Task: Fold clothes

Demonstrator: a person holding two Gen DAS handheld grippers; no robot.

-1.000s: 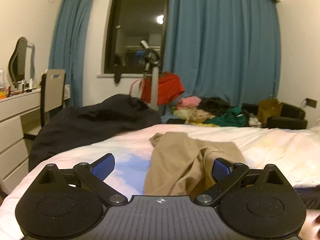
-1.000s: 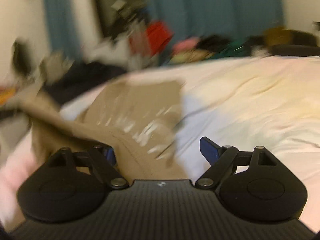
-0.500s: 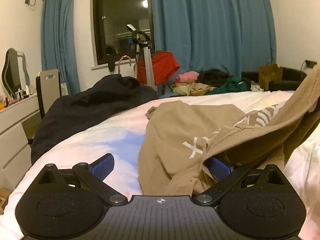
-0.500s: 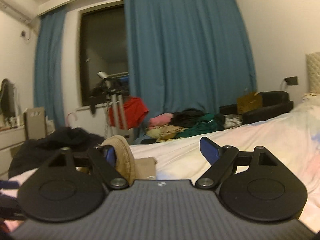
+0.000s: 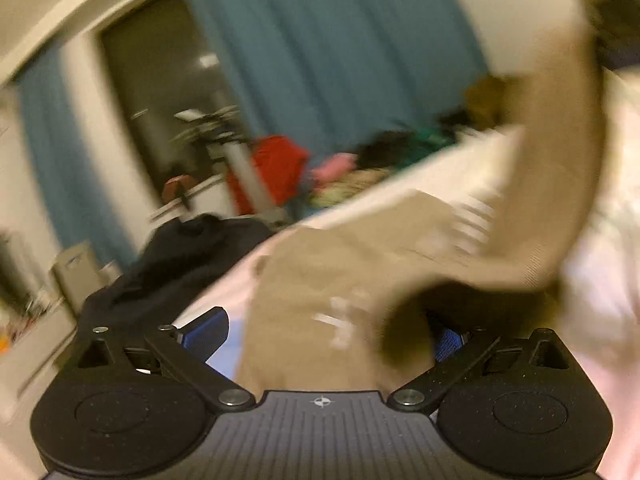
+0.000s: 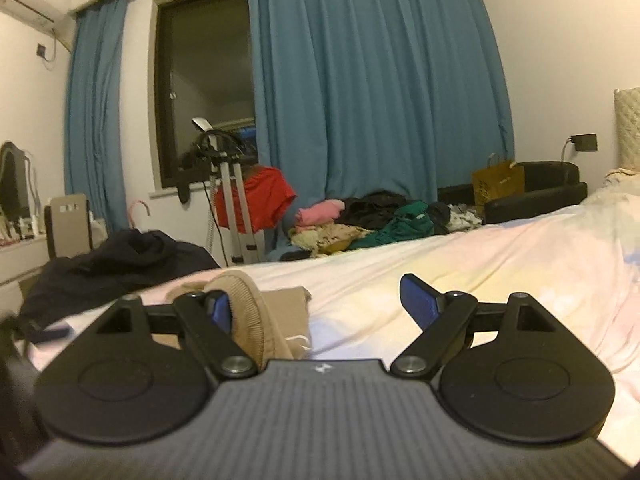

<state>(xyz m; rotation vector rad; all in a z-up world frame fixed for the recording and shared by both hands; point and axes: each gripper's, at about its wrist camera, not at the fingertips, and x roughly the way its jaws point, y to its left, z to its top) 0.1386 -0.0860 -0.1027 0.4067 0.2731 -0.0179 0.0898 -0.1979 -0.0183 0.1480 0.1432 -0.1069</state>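
A tan sweater (image 5: 320, 280) with white lettering lies on the bed (image 5: 600, 280), and one part of it rises to the upper right in the blurred, tilted left wrist view. My left gripper (image 5: 324, 336) is open; the cloth runs between its fingers and covers the right fingertip (image 5: 444, 340). In the right wrist view my right gripper (image 6: 320, 304) is open above the bed (image 6: 480, 264). A ribbed tan edge of the sweater (image 6: 248, 312) hangs against its left fingertip (image 6: 220, 308); the right fingertip (image 6: 418, 300) is bare.
A black garment (image 6: 120, 260) is heaped at the bed's left side. Beyond the bed sit a pile of clothes (image 6: 380, 220), a stand with a red garment (image 6: 264, 196), a chair (image 6: 68, 220) and a black armchair (image 6: 552, 184), in front of blue curtains.
The left wrist view has tilted and blurred as the left gripper swings. The sweater's raised part now climbs higher on the right. The right gripper has barely moved since half a second ago.
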